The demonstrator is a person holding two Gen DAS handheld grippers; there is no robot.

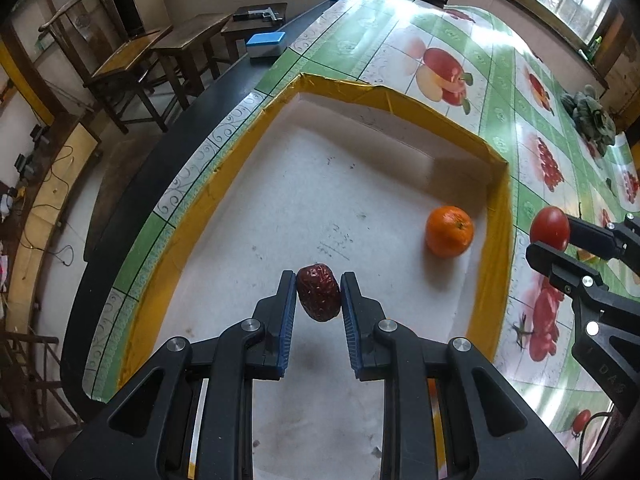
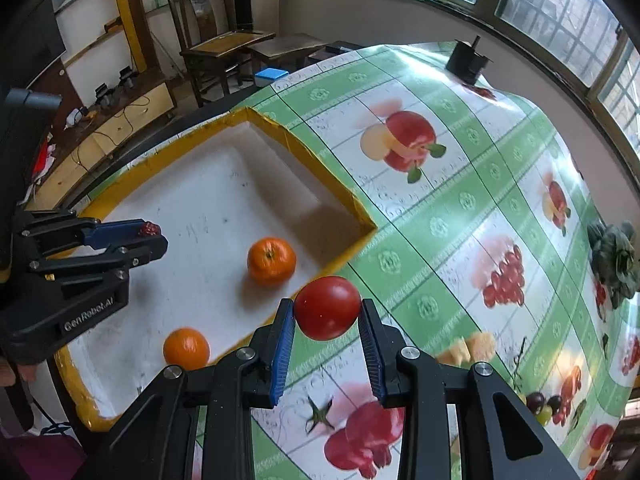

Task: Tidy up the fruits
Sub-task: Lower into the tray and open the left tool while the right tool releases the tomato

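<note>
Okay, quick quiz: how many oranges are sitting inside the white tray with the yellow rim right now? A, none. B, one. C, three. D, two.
D: the right wrist view shows one orange mid-tray and a second orange nearer the camera, both on the floor of the white tray.

A tray [image 2: 96, 400] lies on the bench [image 2: 440, 240] near its edge. Two oranges [image 2: 271, 261] [image 2: 186, 349] rest in the tray, well apart. The left claw [image 1: 319, 298] holds a date [image 1: 319, 298] above the tray; the right claw [image 2: 327, 308] holds a tomato [image 2: 327, 308] over the tray's rim.
</note>
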